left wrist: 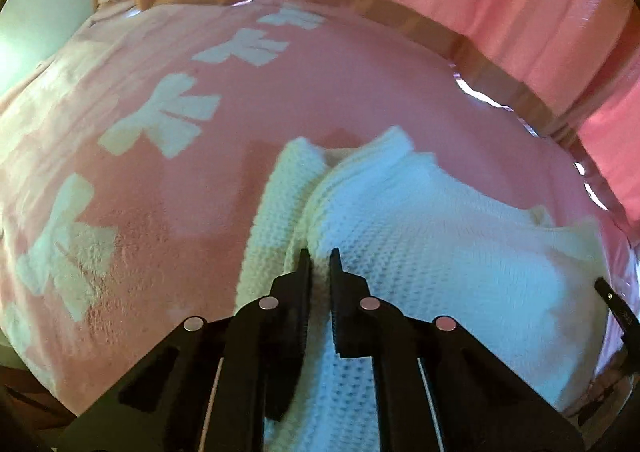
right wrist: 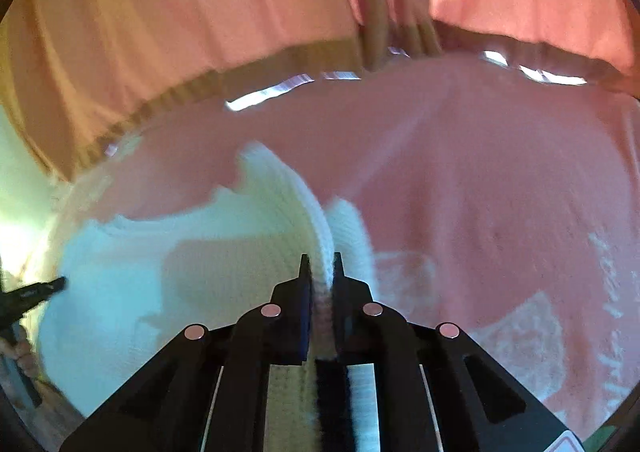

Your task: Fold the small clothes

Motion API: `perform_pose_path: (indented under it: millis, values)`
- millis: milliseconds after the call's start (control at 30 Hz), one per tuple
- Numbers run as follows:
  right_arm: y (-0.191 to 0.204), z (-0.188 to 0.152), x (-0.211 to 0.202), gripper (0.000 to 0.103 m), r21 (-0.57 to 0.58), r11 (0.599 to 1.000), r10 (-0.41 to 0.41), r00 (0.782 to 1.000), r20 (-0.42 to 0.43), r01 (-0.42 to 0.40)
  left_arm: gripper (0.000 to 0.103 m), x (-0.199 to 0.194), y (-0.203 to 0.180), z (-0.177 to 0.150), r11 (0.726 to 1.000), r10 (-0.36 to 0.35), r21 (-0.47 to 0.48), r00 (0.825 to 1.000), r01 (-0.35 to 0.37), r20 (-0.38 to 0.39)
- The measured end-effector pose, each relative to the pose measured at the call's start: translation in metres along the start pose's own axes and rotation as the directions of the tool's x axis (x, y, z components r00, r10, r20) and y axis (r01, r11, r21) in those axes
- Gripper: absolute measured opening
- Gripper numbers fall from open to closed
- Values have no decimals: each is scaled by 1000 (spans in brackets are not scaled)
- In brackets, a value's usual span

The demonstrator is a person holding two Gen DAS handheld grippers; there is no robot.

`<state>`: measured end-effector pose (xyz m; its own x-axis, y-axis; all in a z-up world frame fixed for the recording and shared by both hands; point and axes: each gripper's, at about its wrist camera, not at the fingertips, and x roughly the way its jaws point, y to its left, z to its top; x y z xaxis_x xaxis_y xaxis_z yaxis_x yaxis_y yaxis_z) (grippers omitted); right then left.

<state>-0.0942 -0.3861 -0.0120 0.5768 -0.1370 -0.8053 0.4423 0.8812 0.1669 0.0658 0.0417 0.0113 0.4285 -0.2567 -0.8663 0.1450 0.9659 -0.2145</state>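
A white knitted garment (left wrist: pixel 420 228) lies on a pink blanket (left wrist: pixel 248 100) with white bow prints. My left gripper (left wrist: pixel 320 258) is shut on a fold of the garment's left side and holds it slightly raised. In the right wrist view the same white garment (right wrist: pixel 132 272) spreads to the left. My right gripper (right wrist: pixel 321 264) is shut on its right edge, a raised ridge of knit that runs up between the fingers. The right gripper's tip (left wrist: pixel 616 304) shows at the right edge of the left wrist view. The left gripper (right wrist: pixel 32 296) shows at the left edge of the right wrist view.
Pink curtains (right wrist: pixel 200 4) hang behind the surface, with a brown striped hem (left wrist: pixel 440 32) along the far edge. Bright reflections (right wrist: pixel 264 92) mark that far edge. The pink blanket (right wrist: pixel 500 172) stretches to the right of the garment.
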Motion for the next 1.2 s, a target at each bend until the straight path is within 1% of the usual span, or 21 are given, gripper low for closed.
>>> perform_pose_path:
  millis: [33, 133, 233, 267, 333, 400, 433, 467, 533, 600, 633, 700, 767, 800, 867, 967, 1067, 1100, 1133, 1167, 1200]
  values:
    - [-3, 0, 20, 8, 22, 1000, -1, 997, -82, 3, 8, 2, -1, 0, 1000, 8, 5, 1000, -8, 5]
    - [7, 3, 8, 9, -32, 999, -44, 999, -11, 44, 10, -1, -15, 0, 995, 73, 71, 996, -76, 44]
    - [19, -1, -32, 14, -25, 999, -28, 993, 113, 31, 13, -21, -12, -1, 999, 2, 53, 994, -7, 106]
    - [30, -7, -48, 18, -44, 999, -6, 987, 159, 13, 16, -31, -10, -3, 999, -23, 49, 990, 16, 140]
    - [53, -17, -64, 18, -99, 994, 58, 984, 167, -42, 19, -41, -7, -6, 999, -20, 42, 985, 13, 170]
    - [92, -27, -58, 18, -180, 973, 163, 981, 101, -143, 21, -37, -3, -10, 1000, 4, 25, 990, -7, 144]
    - [113, -32, -47, 17, -211, 954, 228, 973, 46, -214, 21, -33, -2, -10, 1000, 7, 17, 992, -10, 129]
    - [128, -34, -36, 13, -221, 943, 256, 967, 13, -247, 21, -27, 0, -11, 1000, 8, 3, 994, -8, 106]
    - [147, -38, -6, 10, -231, 936, 260, 964, -56, -266, 21, -21, 0, -13, 1000, 15, 11, 996, -16, 91]
    - [158, -40, 37, 7, -232, 942, 213, 966, -148, -243, 21, -20, -5, -15, 997, 42, 54, 994, -48, 101]
    - [157, -39, 41, 7, -225, 942, 225, 967, -119, -247, 23, -21, -5, -16, 997, 44, 63, 993, -51, 107]
    - [158, -37, 31, 8, -203, 949, 221, 967, -122, -243, 29, -28, 0, -19, 999, 15, 48, 993, -20, 116]
    - [156, -43, 5, 8, -182, 943, 265, 960, -92, -278, 45, -37, 8, -21, 1000, -11, 13, 992, 10, 125]
    - [157, -47, -5, 8, -193, 942, 265, 961, -77, -275, 49, -40, 12, -22, 1000, -22, 0, 992, 22, 128]
    - [161, -57, -22, 8, -227, 938, 255, 965, -55, -261, 67, -46, 22, -26, 996, -61, -53, 990, 68, 126]
    - [168, -73, -27, 8, -241, 929, 268, 960, -84, -281, 77, -39, 34, -33, 982, -106, -147, 991, 118, 85]
    - [176, -85, -16, 8, -255, 925, 258, 958, -125, -283, 77, -13, 43, -38, 966, -113, -235, 993, 105, -22]
    - [179, -91, -11, 8, -253, 926, 253, 958, -138, -281, 77, -14, 44, -40, 962, -119, -246, 993, 117, 5]
    - [178, -94, -9, 8, -255, 927, 248, 959, -137, -276, 69, -15, 44, -39, 964, -115, -240, 993, 114, 13]
    - [177, -96, -7, 7, -260, 926, 248, 961, -121, -272, 56, -12, 43, -38, 966, -129, -228, 992, 124, -9]
    - [179, -99, -9, 7, -259, 927, 248, 962, -118, -271, 45, -13, 43, -38, 963, -154, -223, 988, 150, 0]
